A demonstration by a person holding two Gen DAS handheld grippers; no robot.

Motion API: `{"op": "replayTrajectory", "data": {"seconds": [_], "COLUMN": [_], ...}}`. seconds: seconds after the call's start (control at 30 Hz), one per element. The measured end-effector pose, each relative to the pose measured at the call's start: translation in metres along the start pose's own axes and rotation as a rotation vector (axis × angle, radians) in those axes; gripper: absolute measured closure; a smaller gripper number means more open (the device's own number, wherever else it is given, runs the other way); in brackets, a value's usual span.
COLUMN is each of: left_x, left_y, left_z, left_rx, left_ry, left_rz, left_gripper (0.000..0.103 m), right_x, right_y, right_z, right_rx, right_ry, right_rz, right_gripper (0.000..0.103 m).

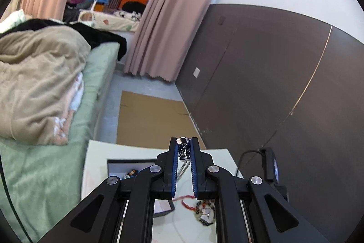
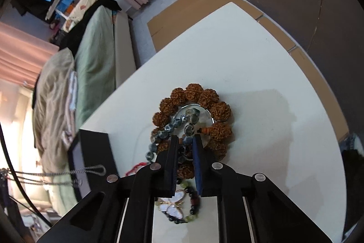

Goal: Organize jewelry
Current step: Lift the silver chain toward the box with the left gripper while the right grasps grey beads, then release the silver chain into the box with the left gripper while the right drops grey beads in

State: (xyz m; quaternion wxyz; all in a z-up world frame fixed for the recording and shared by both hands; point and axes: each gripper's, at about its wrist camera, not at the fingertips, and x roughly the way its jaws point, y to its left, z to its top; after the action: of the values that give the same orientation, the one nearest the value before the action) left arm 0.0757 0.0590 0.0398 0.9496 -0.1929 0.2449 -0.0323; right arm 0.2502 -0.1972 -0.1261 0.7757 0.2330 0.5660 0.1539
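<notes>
Left tongs (image 1: pixel 184 147) clench a chain necklace (image 1: pixel 184 166), lifted clear, probably bound for the box (image 1: pixel 130 163) lower left. Right tongs (image 2: pixel 184 145) grasp the grey bead bracelet (image 2: pixel 173 129), likely to part it from the brown one (image 2: pixel 200 92).

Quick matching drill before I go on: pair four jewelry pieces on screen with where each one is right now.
Things:
1. silver chain with pendant
2. brown rudraksha bead bracelet
3. grey-blue stone bead bracelet
4. butterfly bracelet

Places:
A. lying in a ring on the white table
B. pinched in the left gripper, chain hanging down
C. between the fingers of the right gripper
D. under the right gripper's body, nearest the camera

Pairs: 1-B, 2-A, 3-C, 4-D
</notes>
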Motion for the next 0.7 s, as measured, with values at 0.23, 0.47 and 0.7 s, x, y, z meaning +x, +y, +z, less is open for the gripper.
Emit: {"op": "replayTrajectory", "data": {"seconds": [0.23,0.47,0.7], "left_x": [-0.009,-0.009,0.001], "left_y": [0.006,0.018,0.026], "left_z": [0.009,0.013,0.015], "left_rx": [-0.016,-0.039,-0.051], "left_ry": [-0.036,-0.044,-0.024], "left_rz": [0.008,0.037,0.045], "left_gripper": [0.093,0.093,0.093], "right_x": [-0.04,-0.06,-0.057], "right_y": [0.021,0.051,0.068], "right_z": [-0.003,-0.015,-0.019], "right_rx": [-0.068,-0.133,-0.161], "right_ry": [-0.106,-0.139,-0.139], "right_rz": [0.115,0.228,0.266], "right_gripper": [0.092,0.092,0.092]}}
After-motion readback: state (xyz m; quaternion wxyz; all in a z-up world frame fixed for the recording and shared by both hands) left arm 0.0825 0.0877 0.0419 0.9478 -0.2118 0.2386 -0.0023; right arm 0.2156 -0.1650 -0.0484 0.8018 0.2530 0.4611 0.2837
